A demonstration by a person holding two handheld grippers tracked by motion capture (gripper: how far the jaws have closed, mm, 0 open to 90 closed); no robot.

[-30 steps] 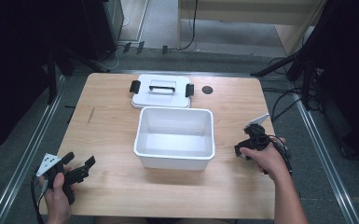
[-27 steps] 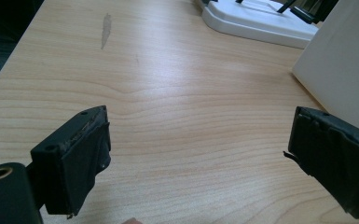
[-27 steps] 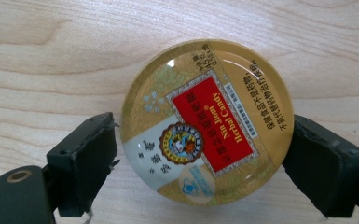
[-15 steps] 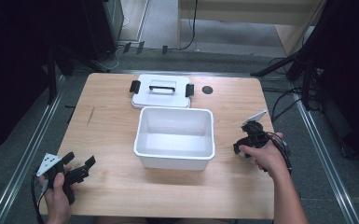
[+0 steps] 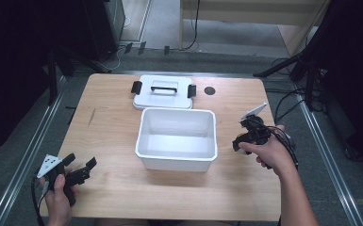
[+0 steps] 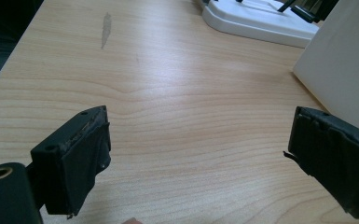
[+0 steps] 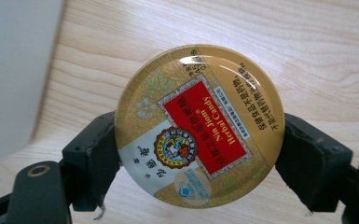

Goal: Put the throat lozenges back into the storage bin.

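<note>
A round gold candy tin [image 7: 199,125] with a red label sits between the jaws of my right gripper [image 7: 200,158]. Both pads press on its rim, and the jaws have just been closing on it. In the high view the right gripper [image 5: 245,136] hangs a little above the table, right of the white bin [image 5: 178,111]. The bin's wall [image 7: 14,70] shows at the left of the right gripper view. My left gripper [image 5: 80,161] rests at the table's front left corner. Its jaws stand wide open over bare wood in the left gripper view [image 6: 196,158].
The bin's white lid [image 5: 162,96] with black clips and a handle lies flat behind the bin, and also shows as lid [image 6: 256,21] beside the bin wall [image 6: 345,70]. A small dark hole [image 5: 210,90] marks the table's back right.
My right hand has lifted its gripper up off the table beside the bin. The left hand and gripper have stayed put.
</note>
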